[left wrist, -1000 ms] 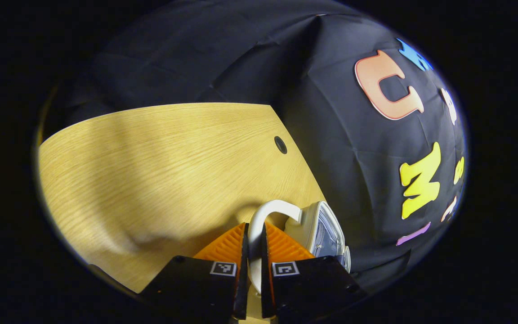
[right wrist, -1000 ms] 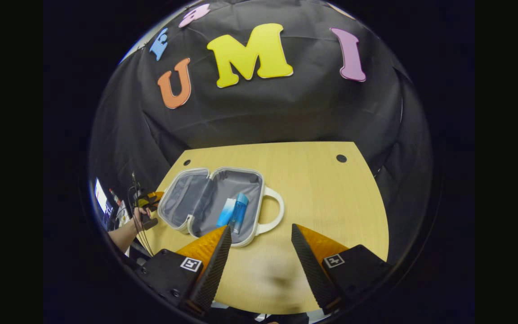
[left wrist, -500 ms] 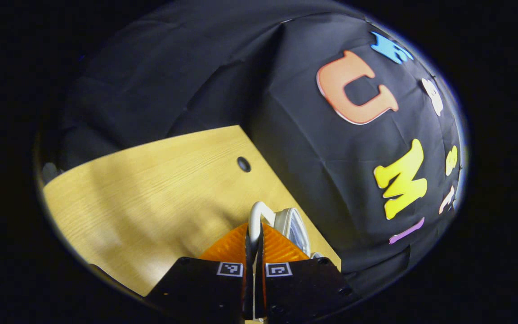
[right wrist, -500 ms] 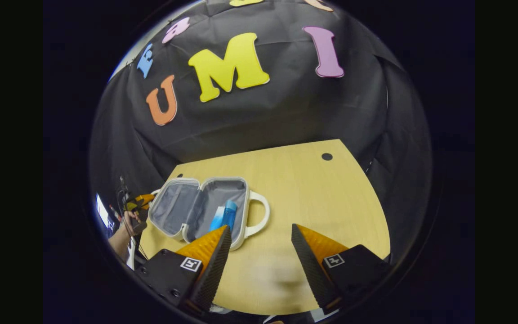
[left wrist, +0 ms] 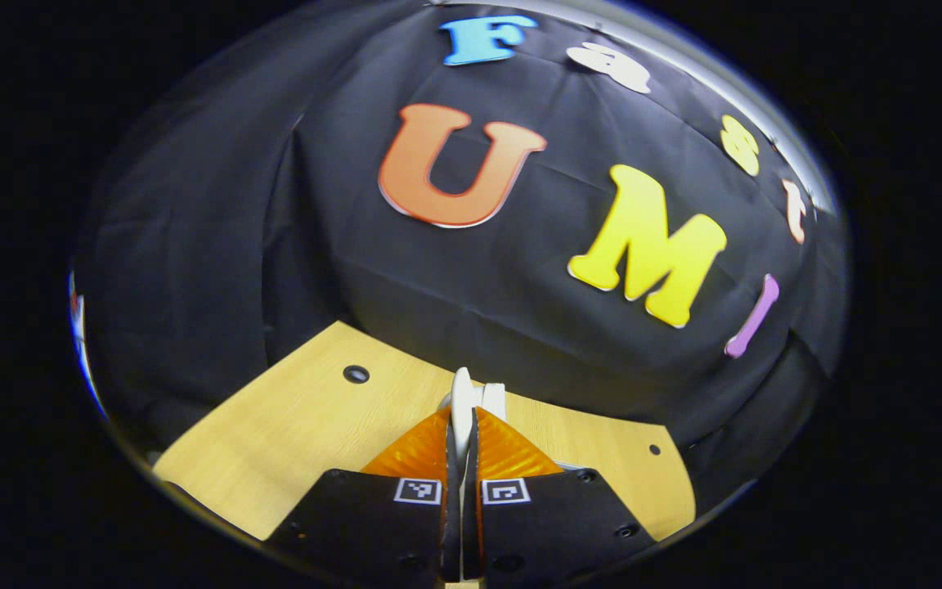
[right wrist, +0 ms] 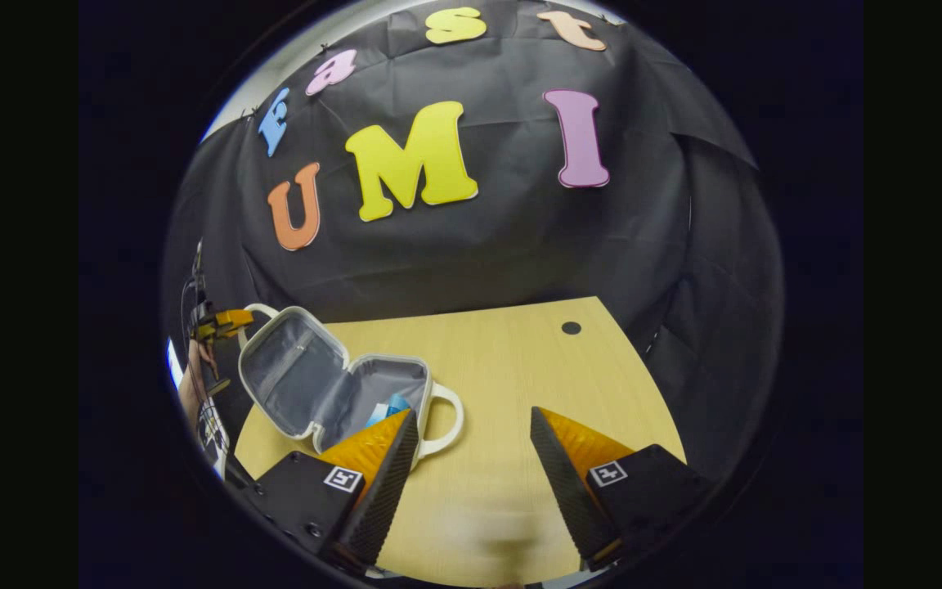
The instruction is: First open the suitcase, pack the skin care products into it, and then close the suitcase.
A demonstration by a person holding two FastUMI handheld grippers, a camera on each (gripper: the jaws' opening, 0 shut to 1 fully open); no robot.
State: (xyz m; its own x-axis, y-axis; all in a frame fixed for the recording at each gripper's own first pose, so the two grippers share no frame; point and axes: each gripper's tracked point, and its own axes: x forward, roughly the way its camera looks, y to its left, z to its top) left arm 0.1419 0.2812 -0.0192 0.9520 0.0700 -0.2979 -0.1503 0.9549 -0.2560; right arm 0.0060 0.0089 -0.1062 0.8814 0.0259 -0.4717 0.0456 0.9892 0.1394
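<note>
Two tools work over a wooden worktop (right wrist: pixel 512 360). Left tool (left wrist: pixel 462 433) pinches the handle (left wrist: pixel 461 401) of the raised lid (right wrist: pixel 283 372). Right tool (right wrist: pixel 471 429) hovers wide apart, just right of the half-open suitcase (right wrist: pixel 373 393) holding a blue product (right wrist: pixel 393 405).

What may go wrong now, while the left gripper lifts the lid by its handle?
The left gripper pinches only the thin handle, so the handle may slip out and the lid drop. The blue bottle lies near the base's rim and might get caught. The right gripper hangs open, not steadying the suitcase, which may slide.
</note>
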